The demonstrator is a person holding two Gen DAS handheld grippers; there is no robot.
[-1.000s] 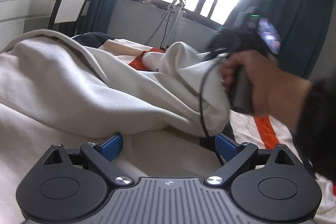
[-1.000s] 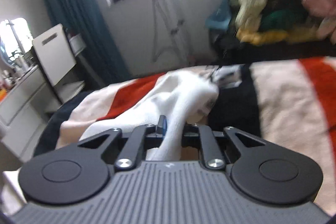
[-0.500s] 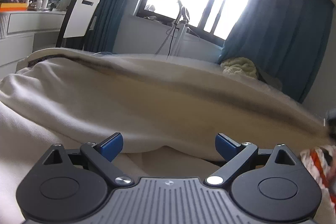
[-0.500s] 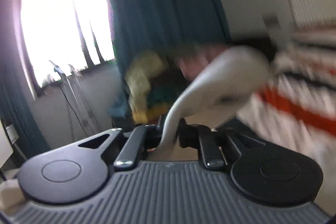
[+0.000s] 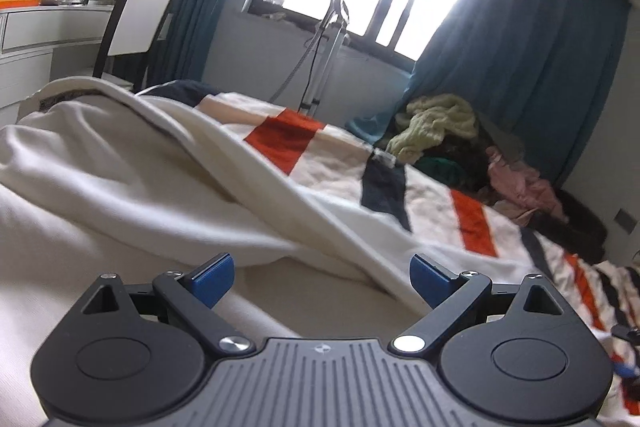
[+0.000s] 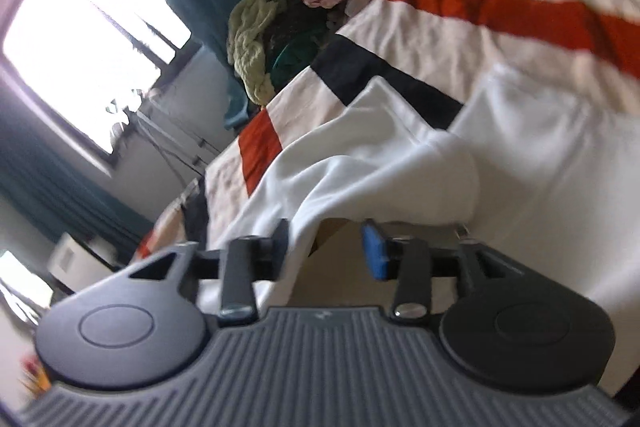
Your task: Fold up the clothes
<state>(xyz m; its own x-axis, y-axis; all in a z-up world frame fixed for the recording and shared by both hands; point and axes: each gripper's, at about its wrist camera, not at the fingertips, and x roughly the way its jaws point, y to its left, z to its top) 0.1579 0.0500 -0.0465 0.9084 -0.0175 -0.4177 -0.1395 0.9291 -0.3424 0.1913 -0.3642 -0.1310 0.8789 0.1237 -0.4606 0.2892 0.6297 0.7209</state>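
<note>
Your right gripper (image 6: 326, 251) has just been opening, letting the white garment (image 6: 380, 163) drop onto the bedspread (image 6: 480, 11); left gripper (image 5: 322, 281) gapes empty, so that fold's laid.

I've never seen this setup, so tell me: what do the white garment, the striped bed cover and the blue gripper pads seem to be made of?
White garment: soft matte knit, probably cotton jersey; it drapes in rounded folds. Striped bed cover: woven cloth, likely cotton; flat, finely creased, no sheen. Blue pads: probably smooth rubber or plastic; flat, even colour, hard to tell which.
</note>
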